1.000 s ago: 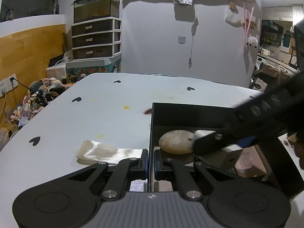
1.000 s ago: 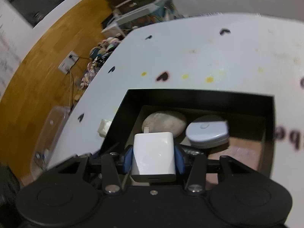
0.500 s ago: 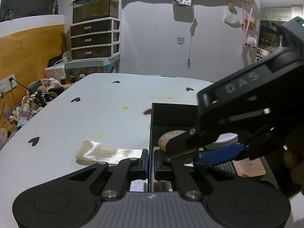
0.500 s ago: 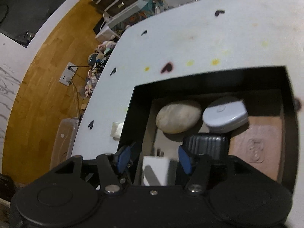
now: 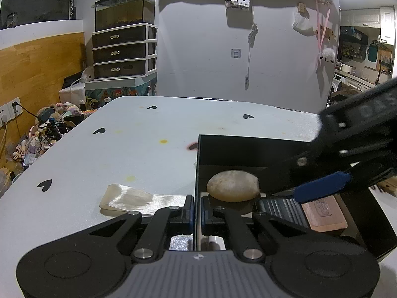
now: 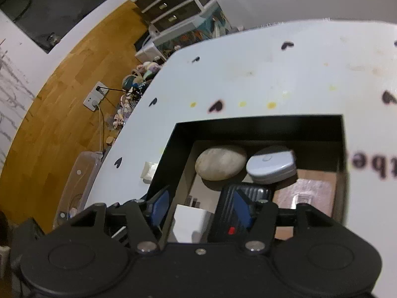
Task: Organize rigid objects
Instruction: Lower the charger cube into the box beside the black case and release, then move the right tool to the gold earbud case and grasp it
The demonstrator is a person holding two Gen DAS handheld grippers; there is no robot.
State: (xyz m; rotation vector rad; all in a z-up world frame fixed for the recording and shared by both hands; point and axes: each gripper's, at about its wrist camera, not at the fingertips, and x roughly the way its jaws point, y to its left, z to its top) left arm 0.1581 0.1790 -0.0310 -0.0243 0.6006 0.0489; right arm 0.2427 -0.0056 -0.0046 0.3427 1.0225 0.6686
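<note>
Right gripper point(image 6: 199, 207): we see its blue-padded fingers spread wide, nothing between them — it hangs over the near end of the black open-topped rectangular box point(image 6: 260, 124). Directly below the gap sits the white cube-shaped charger block point(image 6: 189, 222), resting on the box floor at the near left corner. Just right of it we see a black ribbed rectangular case point(image 6: 244, 195), partly behind the right blue pad. Further in: a beige smooth oval stone point(image 6: 220, 162) at far left, and a pale grey rounded-square flat device point(image 6: 271, 167) just beside it on the right, close enough that we can't tell whether they touch. A brown flat embossed rectangular slab point(image 6: 312, 191) lies along the right side of the floor.

Left gripper point(image 5: 196, 213): its fingers are pressed together on the box's near-left wall point(image 5: 197, 173) — one pad outside, one inside, wall pinched between. From this camera we see the stone point(image 5: 233, 185) just beyond the fingers, the ribbed case point(image 5: 280, 208) to its right, then the brown slab point(image 5: 325, 213). The right gripper's black body point(image 5: 359, 134) crosses the upper right of the view.

Box sits on a white tabletop with black heart prints point(image 5: 111, 161). A translucent cream plastic wrapper point(image 5: 134, 198) lies flat on the table just left of the box, near the left gripper's fingers.
</note>
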